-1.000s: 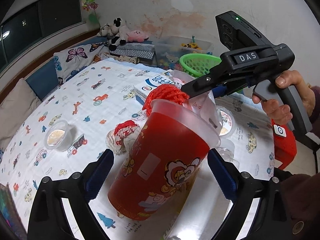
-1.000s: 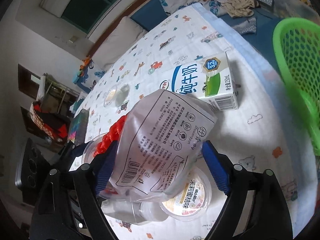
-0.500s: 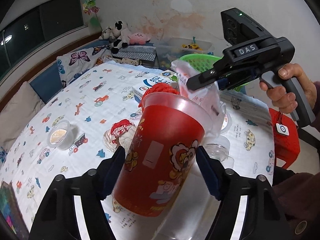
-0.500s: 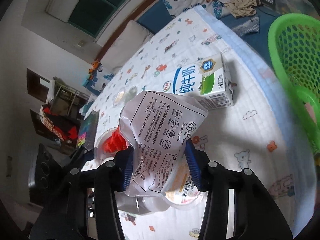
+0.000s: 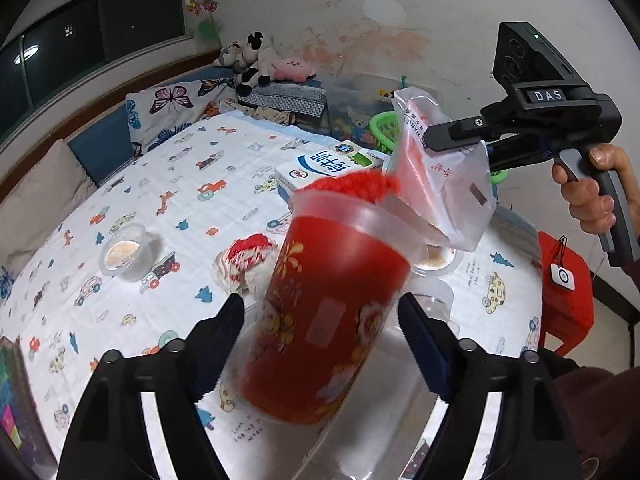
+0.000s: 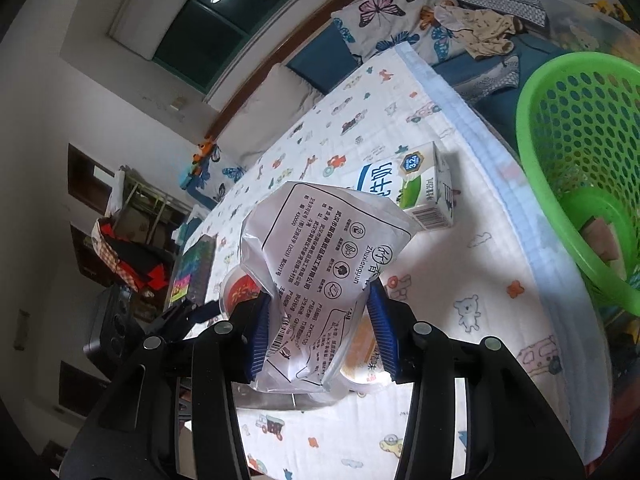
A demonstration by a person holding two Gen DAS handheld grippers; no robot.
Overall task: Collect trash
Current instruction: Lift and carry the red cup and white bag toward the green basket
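Note:
My left gripper (image 5: 320, 316) is shut on a red plastic cup (image 5: 320, 332) with cartoon prints, held tilted above the table; red mesh (image 5: 352, 184) sticks out of its top. My right gripper (image 6: 320, 332) is shut on a crumpled clear plastic wrapper (image 6: 320, 264) printed with black text. In the left wrist view the wrapper (image 5: 436, 184) hangs from the right gripper (image 5: 444, 140) just over the cup's rim. A milk carton (image 6: 416, 192) lies on the patterned tablecloth (image 6: 440, 280).
A green mesh basket (image 6: 560, 120) stands past the table's far right edge. On the table are a small clear tub (image 5: 124, 252), a red-and-white crumpled wrapper (image 5: 244, 260), a lidded tub (image 6: 364, 356) and a clear bottle (image 5: 432, 300). A red stool (image 5: 568, 288) stands right.
My right gripper has closed tighter on the wrapper and lifted it from the cup's mouth. My left gripper has closed on the cup and raised it slightly.

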